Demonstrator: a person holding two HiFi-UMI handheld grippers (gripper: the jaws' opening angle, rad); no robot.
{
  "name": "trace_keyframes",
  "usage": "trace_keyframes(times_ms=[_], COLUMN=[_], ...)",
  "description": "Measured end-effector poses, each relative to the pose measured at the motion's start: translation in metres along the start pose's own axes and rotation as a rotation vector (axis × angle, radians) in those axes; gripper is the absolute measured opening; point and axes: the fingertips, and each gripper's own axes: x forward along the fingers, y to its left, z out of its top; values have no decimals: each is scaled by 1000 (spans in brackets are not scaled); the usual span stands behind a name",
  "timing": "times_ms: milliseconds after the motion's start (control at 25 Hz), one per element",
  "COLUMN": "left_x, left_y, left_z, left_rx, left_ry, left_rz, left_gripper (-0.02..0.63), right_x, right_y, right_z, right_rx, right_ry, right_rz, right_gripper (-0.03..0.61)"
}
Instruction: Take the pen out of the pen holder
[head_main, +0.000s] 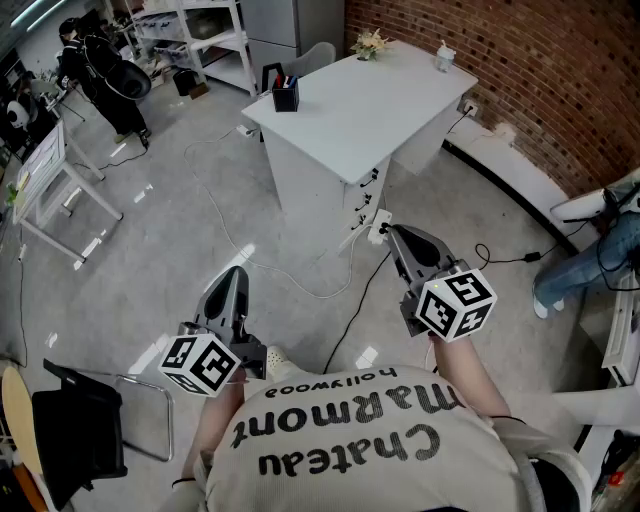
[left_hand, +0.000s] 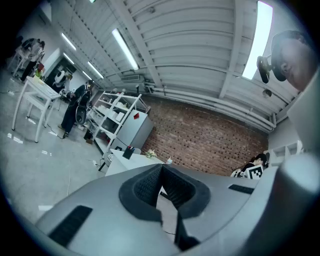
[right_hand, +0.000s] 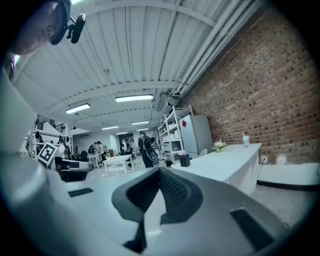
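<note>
— Grey concrete floor, brick wall on the right, and a white table well ahead of the person. Where is the pen holder?

— Pen holder is the small dark box on the table's far left corner. Coloured pen tips stick out of its top, so nothing has been taken out.

— And the grippers?

— Both are held low in front of the body, well apart from the table. The left gripper has its jaws pressed together, with nothing between them. The right gripper is the same: jaws closed, empty, pointing roughly level toward the table.

— So which step is this?

— I judge it as the very start, the approach. No reach has begun, and open floor with a white cable lies between the person and the table.

— What does the next move call for?

— Walking up to the near left side of the table, stepping over that cable. Then one gripper has to spread its jaws and come down over a pen tip from above. The other could steady the holder, since a light box may tip or slide when a pen is pulled.
</note>
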Motion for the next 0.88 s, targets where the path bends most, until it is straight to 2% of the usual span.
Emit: trace_keyframes(times_ms=[440, 680, 880], left_x=[9, 20, 44], left_y=[-12, 4, 41], left_z=[6, 9, 10], left_rx=[10, -14, -36], left_ry=[-33, -9, 23], left_rz=[-21, -11, -20], left_gripper=[0, 0, 0], right_x=[-1, 14, 53], right_y=[-6, 0, -7], right_z=[9, 18, 2], right_rx=[-17, 68, 108], right_ry=[-13, -56, -9], right_rz=[19, 100, 35], right_gripper=[3, 3, 5])
